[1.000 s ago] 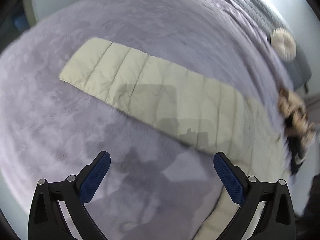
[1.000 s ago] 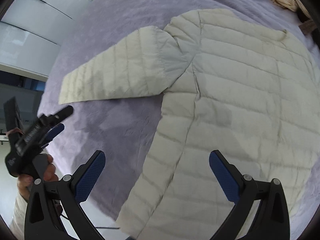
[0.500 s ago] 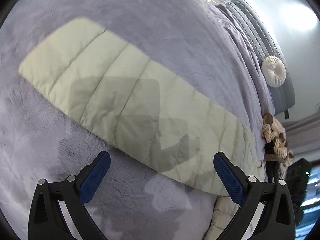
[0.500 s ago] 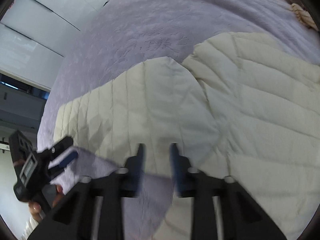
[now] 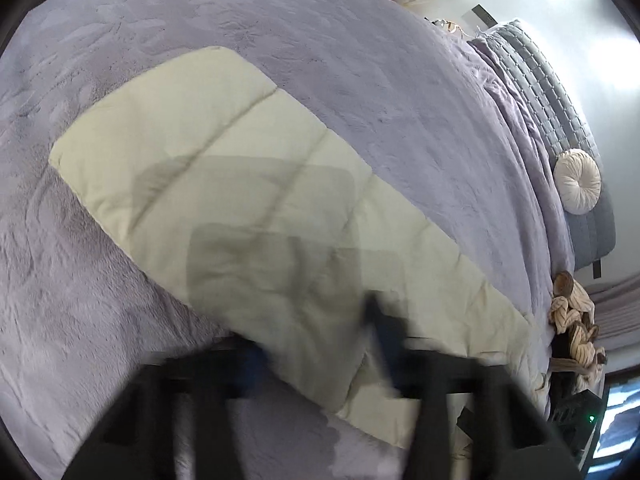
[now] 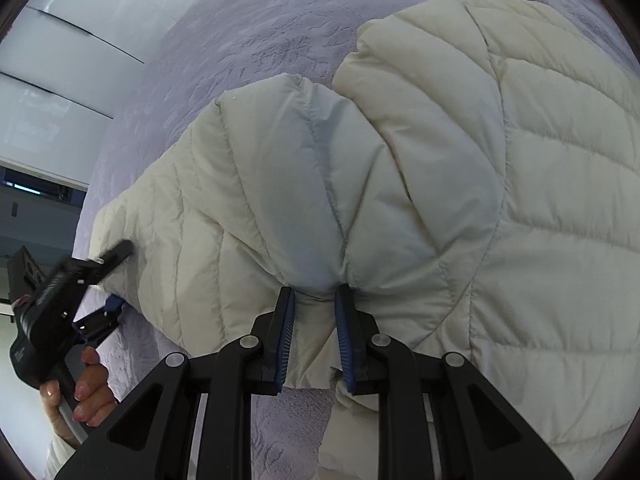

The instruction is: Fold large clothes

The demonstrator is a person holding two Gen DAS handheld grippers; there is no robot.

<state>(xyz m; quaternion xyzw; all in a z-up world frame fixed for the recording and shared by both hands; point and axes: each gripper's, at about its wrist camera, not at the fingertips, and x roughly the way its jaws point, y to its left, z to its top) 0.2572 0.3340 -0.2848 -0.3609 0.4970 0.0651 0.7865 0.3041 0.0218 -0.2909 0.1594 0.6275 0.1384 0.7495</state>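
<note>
Bedding comes first: one lilac bedspread (image 5: pixel 380 80) covers the whole bed, and one cream quilted jacket (image 6: pixel 540 184) lies flat on it. Everything below is placed against that jacket. Its one outstretched sleeve (image 5: pixel 224 200) runs away from the body toward the bed's edge. One round white cushion (image 5: pixel 578 187) sits well beyond the jacket against one grey quilted headboard (image 5: pixel 560 100), and one pile of tan patterned cloth (image 5: pixel 576 328) lies near the jacket's far side.

Two grippers work the jacket. The right gripper (image 6: pixel 314 334) pinches a fold where the sleeve joins the body, its blue pads narrow on the fabric. The left gripper (image 5: pixel 316 344), motion-blurred, is closing with the sleeve's near edge between its jaws; whether the pads press yet cannot be told. One hand (image 6: pixel 86 388) holds its handle beside the cuff.

A second ago both claws stood wide above the jacket, clear of the fabric.

No writing is readable.
</note>
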